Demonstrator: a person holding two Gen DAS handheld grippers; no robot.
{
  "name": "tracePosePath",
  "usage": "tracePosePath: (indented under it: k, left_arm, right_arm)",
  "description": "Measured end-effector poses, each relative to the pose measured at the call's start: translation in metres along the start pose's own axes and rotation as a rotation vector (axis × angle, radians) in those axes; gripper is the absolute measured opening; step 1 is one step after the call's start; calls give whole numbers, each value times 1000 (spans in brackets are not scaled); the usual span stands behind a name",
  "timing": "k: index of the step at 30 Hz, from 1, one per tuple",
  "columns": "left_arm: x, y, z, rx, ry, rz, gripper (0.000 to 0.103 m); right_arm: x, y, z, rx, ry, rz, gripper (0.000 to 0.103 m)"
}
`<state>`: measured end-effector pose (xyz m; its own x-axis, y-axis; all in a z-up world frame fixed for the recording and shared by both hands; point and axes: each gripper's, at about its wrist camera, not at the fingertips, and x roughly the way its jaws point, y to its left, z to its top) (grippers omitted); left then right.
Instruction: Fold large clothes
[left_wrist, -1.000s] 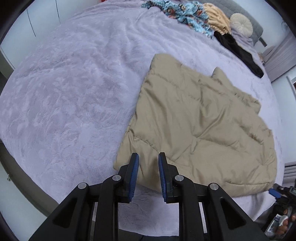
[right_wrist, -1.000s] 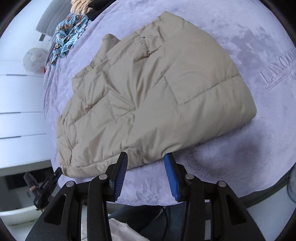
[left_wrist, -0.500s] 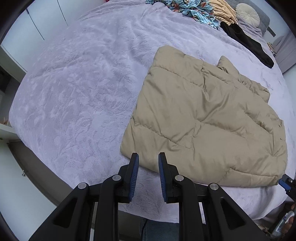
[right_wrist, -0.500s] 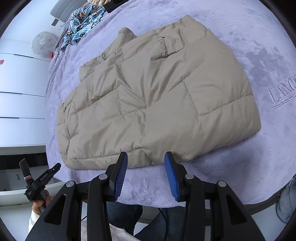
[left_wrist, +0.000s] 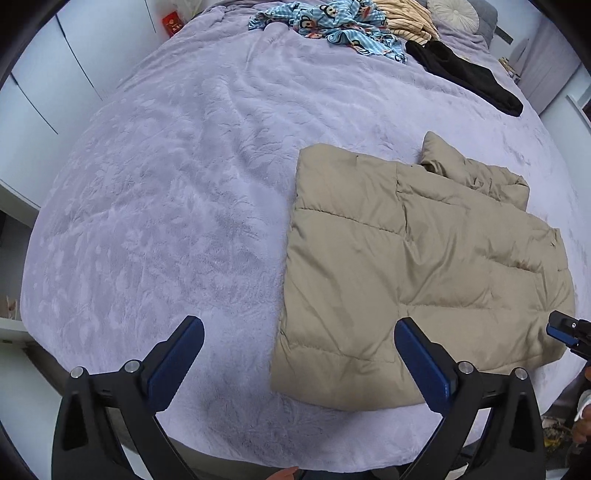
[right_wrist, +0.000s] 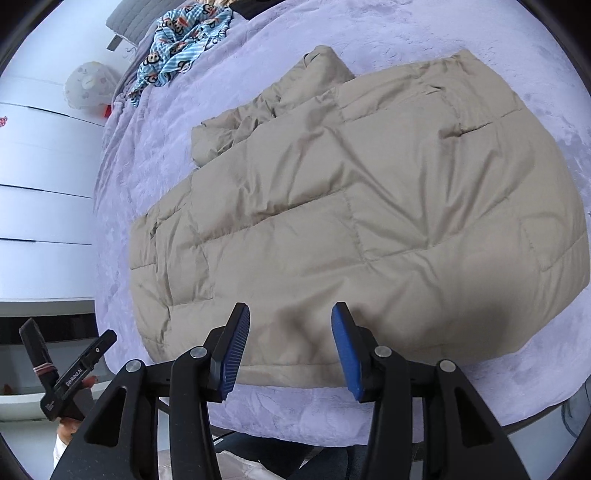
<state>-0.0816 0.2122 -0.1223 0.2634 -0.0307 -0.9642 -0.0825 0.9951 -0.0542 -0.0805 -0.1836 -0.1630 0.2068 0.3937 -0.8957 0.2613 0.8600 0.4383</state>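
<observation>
The left gripper (left_wrist: 299, 363) has sprung wide apart since a moment ago and holds nothing. The right gripper (right_wrist: 290, 347) hovers parted and empty over the near edge of the folded tan puffer jacket (left_wrist: 417, 273) on the lilac bedspread (left_wrist: 166, 206), suggesting this fold is finished.

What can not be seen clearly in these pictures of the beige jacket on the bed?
- Beige jacket, both views: its sleeves and zipper are folded under, hidden by the jacket itself.
- Right tongs, left wrist view: only a tip shows at the right edge.
- Black garment, right wrist view: cut off by the top edge.
</observation>
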Motion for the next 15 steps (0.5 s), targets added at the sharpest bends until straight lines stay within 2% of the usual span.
tracePosePath:
  k: [2, 5, 12, 14, 15]
  left_arm:
    - [10, 2, 6, 6, 24, -18, 103]
    - [23, 2, 10, 28, 48, -30, 103]
    - [47, 4, 15, 51, 96, -45, 103]
    - [54, 7, 16, 54, 105, -44, 103]
    - [56, 7, 17, 55, 110, -46, 103]
  right_arm:
    - [5, 9, -1, -1, -2, -24, 65]
    - [11, 20, -3, 3, 3, -33, 78]
    - [22, 33, -6, 13, 9, -71, 80]
    - [25, 38, -7, 9, 9, -80, 93]
    - [26, 41, -8, 1, 10, -87, 95]
